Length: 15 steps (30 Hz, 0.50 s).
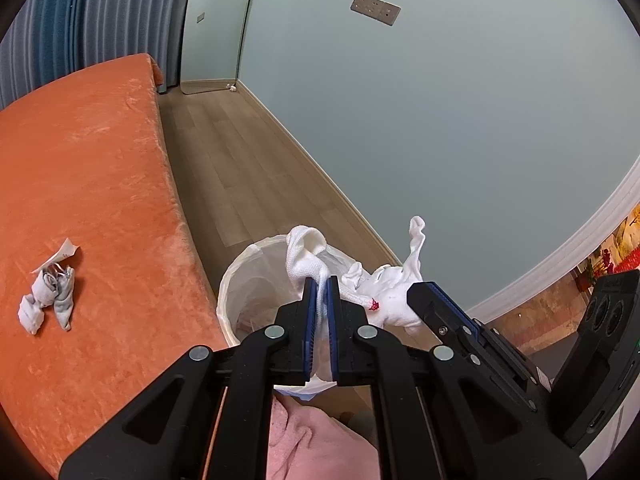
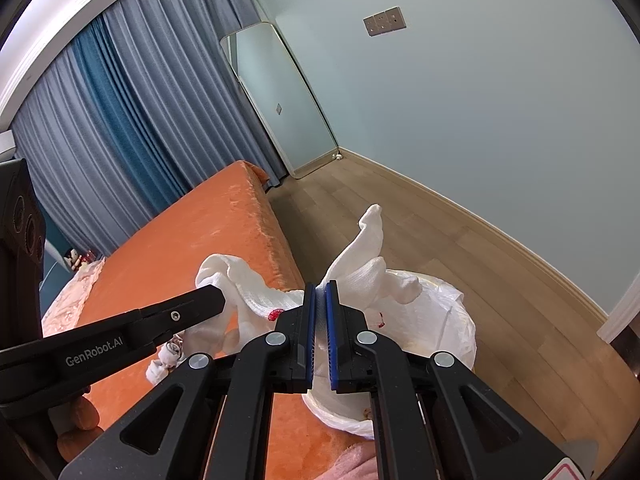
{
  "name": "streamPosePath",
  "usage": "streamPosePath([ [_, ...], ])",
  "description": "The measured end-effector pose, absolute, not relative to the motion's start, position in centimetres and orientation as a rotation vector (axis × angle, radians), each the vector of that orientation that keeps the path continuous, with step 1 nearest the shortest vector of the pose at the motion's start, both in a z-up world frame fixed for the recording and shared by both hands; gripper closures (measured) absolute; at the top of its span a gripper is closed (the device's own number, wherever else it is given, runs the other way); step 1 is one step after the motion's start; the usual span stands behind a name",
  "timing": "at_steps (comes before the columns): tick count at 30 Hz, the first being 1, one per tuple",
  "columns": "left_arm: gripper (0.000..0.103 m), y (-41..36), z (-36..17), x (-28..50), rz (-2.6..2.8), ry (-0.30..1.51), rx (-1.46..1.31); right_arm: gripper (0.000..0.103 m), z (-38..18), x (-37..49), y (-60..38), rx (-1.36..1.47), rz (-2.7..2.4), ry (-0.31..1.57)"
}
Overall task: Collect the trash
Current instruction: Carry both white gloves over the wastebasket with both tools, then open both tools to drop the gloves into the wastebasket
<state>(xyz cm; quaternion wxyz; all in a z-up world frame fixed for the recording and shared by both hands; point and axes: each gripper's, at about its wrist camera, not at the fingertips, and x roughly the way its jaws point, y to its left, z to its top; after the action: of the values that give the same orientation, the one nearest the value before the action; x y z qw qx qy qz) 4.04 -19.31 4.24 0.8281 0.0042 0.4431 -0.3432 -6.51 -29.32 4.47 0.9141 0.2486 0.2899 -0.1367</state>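
A white cloth (image 1: 310, 258) with small red stains is stretched between both grippers, above a bin lined with a white plastic bag (image 1: 244, 280). My left gripper (image 1: 321, 280) is shut on one end of the cloth. My right gripper (image 2: 321, 286) is shut on the other end (image 2: 360, 264), which sticks up past its blue pads. The bin (image 2: 452, 304) stands on the floor beside the orange bed. In the left wrist view the right gripper (image 1: 430, 292) shows at the right, over the cloth's stained part (image 1: 394, 300). A crumpled grey-white scrap with a paper slip (image 1: 50, 296) lies on the bed.
The orange bed (image 1: 88, 168) fills the left. Wooden floor (image 1: 248, 160) runs along a pale green wall to a leaning mirror (image 2: 280, 100). Blue-grey curtains (image 2: 120, 120) hang behind the bed. A pink fabric (image 1: 304, 436) lies low under my left gripper.
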Motion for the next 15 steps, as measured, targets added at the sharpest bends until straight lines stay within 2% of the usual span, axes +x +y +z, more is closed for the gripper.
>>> streamPosePath([
  [11, 0.096, -19.79, 4.40, 4.21, -0.728, 0.929, 0.009, 0.097, 4.26, -6.05, -29.33, 0.508, -0.284, 0.599],
  [12, 0.094, -19.80, 4.45, 4.25, -0.725, 0.927, 0.005, 0.096, 4.21, -6.00, -29.38, 0.508, -0.286, 0.601],
  [14, 0.084, -19.74, 4.54, 4.45, -0.711, 0.925, 0.000, 0.089, 4.08, -6.00, -29.62, 0.522, -0.292, 0.602],
  [15, 0.078, -19.68, 4.57, 4.51, -0.702, 0.923, -0.001, 0.089, 4.04, -6.00, -29.77, 0.531, -0.290, 0.604],
])
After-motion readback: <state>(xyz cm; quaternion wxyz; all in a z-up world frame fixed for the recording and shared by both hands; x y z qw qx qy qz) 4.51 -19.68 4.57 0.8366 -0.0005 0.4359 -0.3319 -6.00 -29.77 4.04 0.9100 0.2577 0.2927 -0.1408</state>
